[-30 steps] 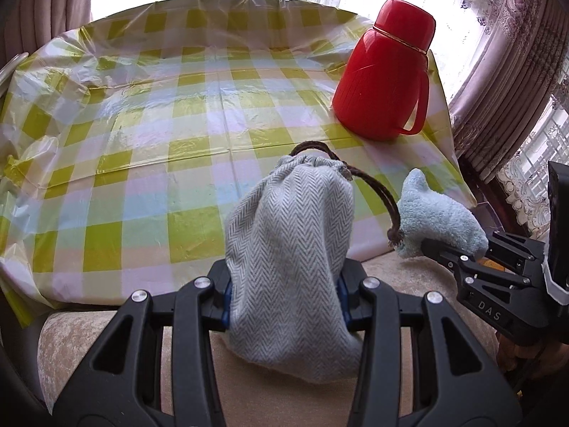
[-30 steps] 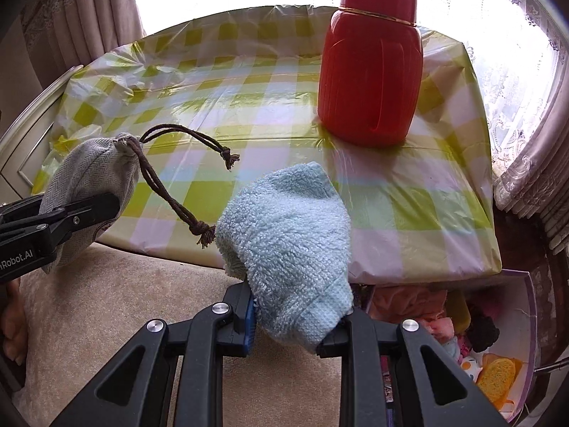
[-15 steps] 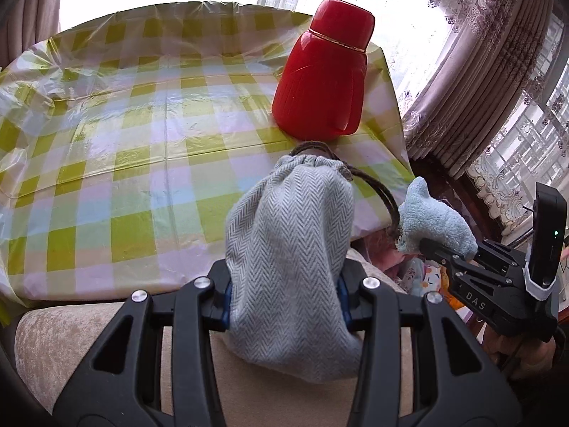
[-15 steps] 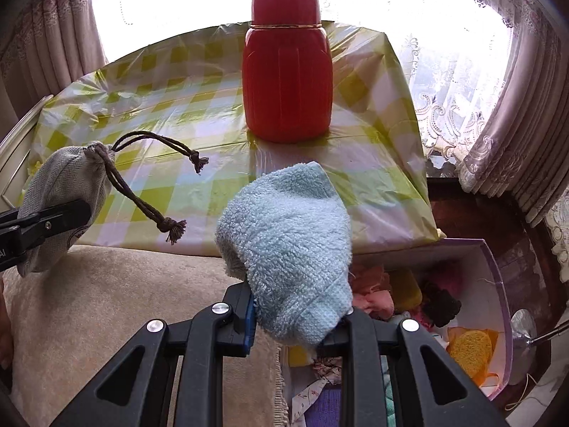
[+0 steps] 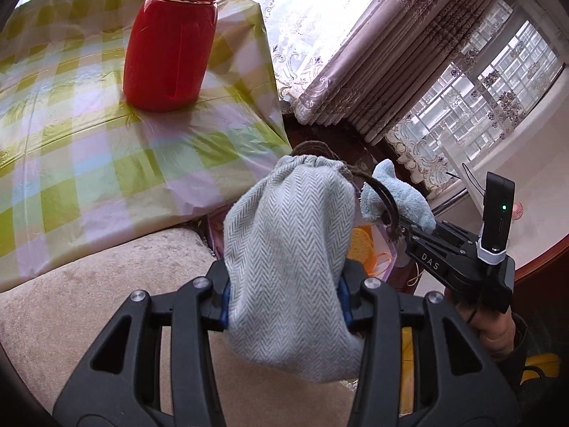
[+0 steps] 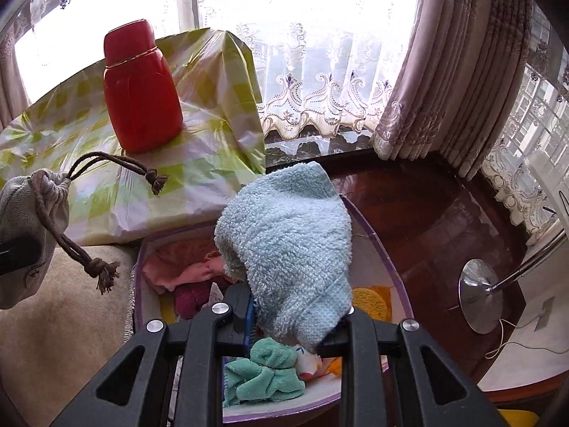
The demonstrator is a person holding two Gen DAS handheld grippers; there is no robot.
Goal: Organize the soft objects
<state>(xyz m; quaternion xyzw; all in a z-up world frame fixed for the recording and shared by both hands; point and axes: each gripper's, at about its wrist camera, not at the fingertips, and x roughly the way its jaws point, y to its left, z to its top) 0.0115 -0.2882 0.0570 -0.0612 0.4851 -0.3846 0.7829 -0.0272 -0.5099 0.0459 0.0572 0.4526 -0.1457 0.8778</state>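
My left gripper (image 5: 284, 295) is shut on a grey herringbone drawstring pouch (image 5: 288, 249), held in the air past the table's right edge; the pouch also shows in the right wrist view (image 6: 25, 235). My right gripper (image 6: 295, 316) is shut on a light blue fluffy towel (image 6: 288, 245), also seen in the left wrist view (image 5: 398, 199). It holds the towel above a white bin with a purple rim (image 6: 377, 238) on the floor. The bin holds pink, red, yellow and green soft things, among them a green cloth (image 6: 263, 377).
A red thermos jug (image 5: 170, 42) stands on the table with the yellow-green checked cloth (image 5: 89, 135). A beige cushioned seat (image 5: 89, 302) is below me. Curtains (image 6: 444, 71), dark wooden floor and a chrome lamp base (image 6: 480, 291) are to the right.
Both grippers have swung right, away from the table, with their loads. The right gripper now hangs the towel over the bin on the floor. Both grips are unchanged.
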